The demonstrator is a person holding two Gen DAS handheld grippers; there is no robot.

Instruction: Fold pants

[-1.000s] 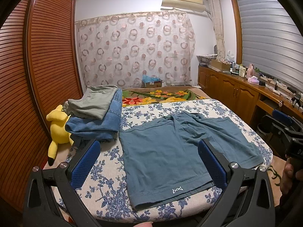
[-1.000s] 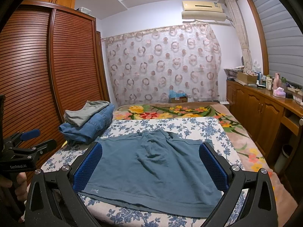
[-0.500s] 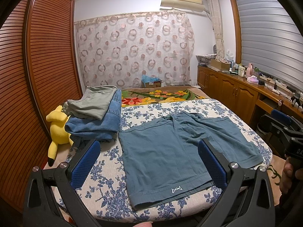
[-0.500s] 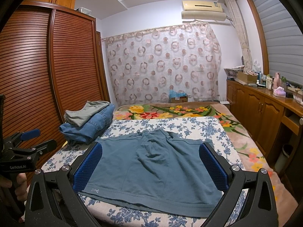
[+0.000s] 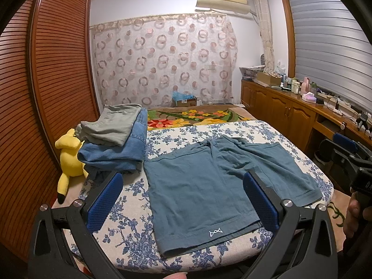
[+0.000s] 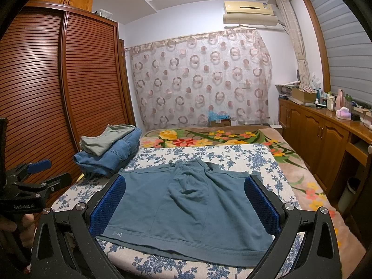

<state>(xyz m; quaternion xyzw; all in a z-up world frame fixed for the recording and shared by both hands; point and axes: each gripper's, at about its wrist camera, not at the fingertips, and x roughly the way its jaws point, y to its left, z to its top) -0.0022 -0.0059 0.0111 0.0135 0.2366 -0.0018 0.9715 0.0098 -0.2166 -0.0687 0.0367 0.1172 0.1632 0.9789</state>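
room: bedroom with a slatted wooden wardrobe (image 6: 46,88), a circle-patterned curtain (image 6: 200,79) and a bed (image 5: 130,209) under a blue floral sheet.
landmark: teal shorts (image 5: 209,186), the pants to fold, are lying flat and unfolded on the near end of the bed, hems toward the cameras.
beside the shorts: a stack of folded jeans (image 5: 116,153) topped by a grey garment (image 5: 111,125) is sitting just off their far-left corner; a yellow plush toy (image 5: 69,158) is lying beyond that stack.
left gripper (image 5: 183,200): hovering above the shorts' near-left hem, blue pads wide apart, gripping nothing.
right gripper (image 6: 186,204): hovering above the shorts' near-right side, pads also spread apart, gripping nothing.
change: almost nothing is changing compared with a second ago; the left view is only drifting slightly, and the cloth is lying as before.
meaning: folding is likely not yet starting; both tools seem to be lining up for a first grasp on the hems.
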